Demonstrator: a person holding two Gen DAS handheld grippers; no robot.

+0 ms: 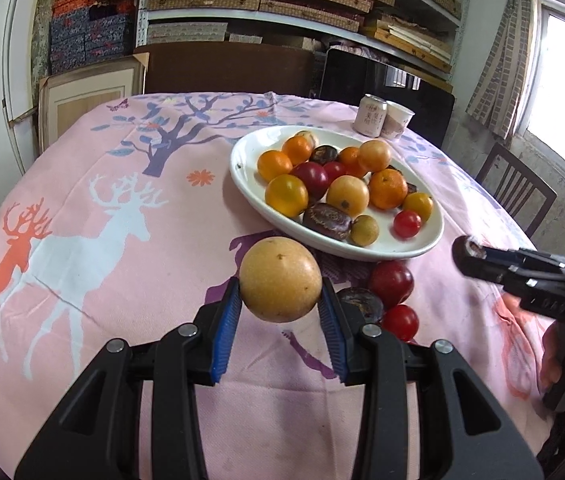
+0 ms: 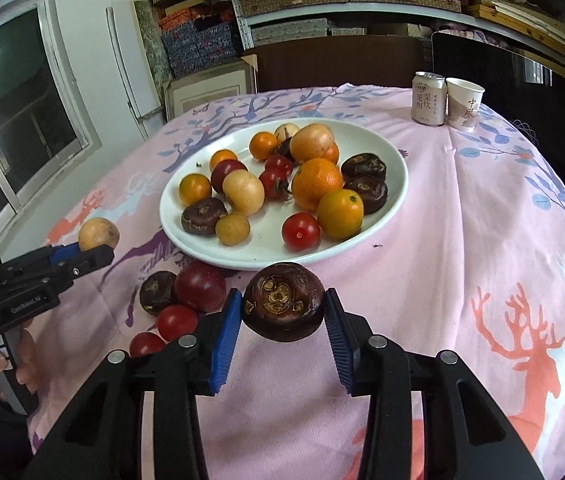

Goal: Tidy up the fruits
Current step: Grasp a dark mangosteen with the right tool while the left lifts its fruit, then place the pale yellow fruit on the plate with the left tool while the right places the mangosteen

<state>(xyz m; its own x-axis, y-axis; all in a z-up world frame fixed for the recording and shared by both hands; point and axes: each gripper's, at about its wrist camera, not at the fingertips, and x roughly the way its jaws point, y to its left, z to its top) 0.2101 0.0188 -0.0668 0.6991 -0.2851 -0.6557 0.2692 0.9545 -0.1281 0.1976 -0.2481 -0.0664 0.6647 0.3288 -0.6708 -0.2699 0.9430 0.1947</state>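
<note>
The sorting looks barely begun, judging by how things lie. Most of the fruit is heaped mixed on the white plate [image 2: 396, 184]: oranges, cherry tomatoes, pale yellow fruits and dark water chestnuts all together. Only a small cluster sits on the cloth [image 1: 82, 320] just near of the plate's near rim: a plum [image 2: 199, 286], a chestnut [image 2: 157, 292] and two tomatoes [image 2: 176, 322], touching or nearly so.

Going left to right: the left gripper [image 1: 280, 308] is clamped on a yellow fruit [image 1: 280, 279], held clear above the cloth, near and left of the plate. The small cluster lies between the two grippers. The right gripper [image 2: 282, 314] has its blue pads against a dark chestnut [image 2: 283, 306], also lifted, just near of the plate's rim.

Whether these two are headed for the cloth groups cannot be told for sure; if so, nearly the whole plate remains to be split by kind.

Far right on the table stand a can [image 2: 428, 98] and a paper cup [image 2: 464, 104], well apart from the work. Shelves of boxes fill the far wall. Nothing blocks the cloth, though the round fruit could roll.
</note>
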